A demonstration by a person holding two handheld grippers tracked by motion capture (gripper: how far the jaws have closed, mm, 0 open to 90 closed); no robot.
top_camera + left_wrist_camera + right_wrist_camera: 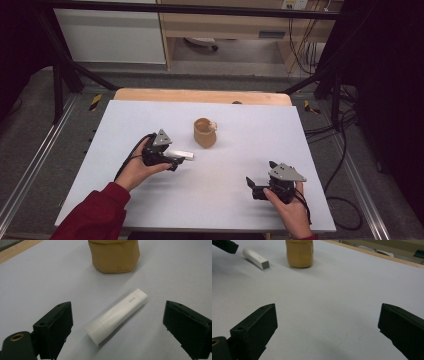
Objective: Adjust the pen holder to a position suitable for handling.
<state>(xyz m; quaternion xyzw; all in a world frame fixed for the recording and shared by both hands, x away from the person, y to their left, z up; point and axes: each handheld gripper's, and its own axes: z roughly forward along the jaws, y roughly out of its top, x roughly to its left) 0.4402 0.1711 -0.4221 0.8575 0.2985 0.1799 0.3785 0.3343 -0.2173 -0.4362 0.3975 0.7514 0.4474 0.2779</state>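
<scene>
A white tube [117,314] lies flat on the white table sheet [240,165], its cap end toward the camera in the left gripper view. My left gripper [120,327] stands open, a jaw on each side of the tube without touching it. The same tube [181,155] shows just right of the left gripper [176,162] in the high view. A tan soft pouch [204,132] stands upright beyond the tube [256,258]. My right gripper [254,187] is open over bare sheet at the front right, and from its view the pouch [299,253] stands far off.
The table's wooden back edge [200,95] runs behind the sheet. Black frame bars [65,75] and cables [340,150] lie on the floor around the table. A cabinet [225,25] stands farther back.
</scene>
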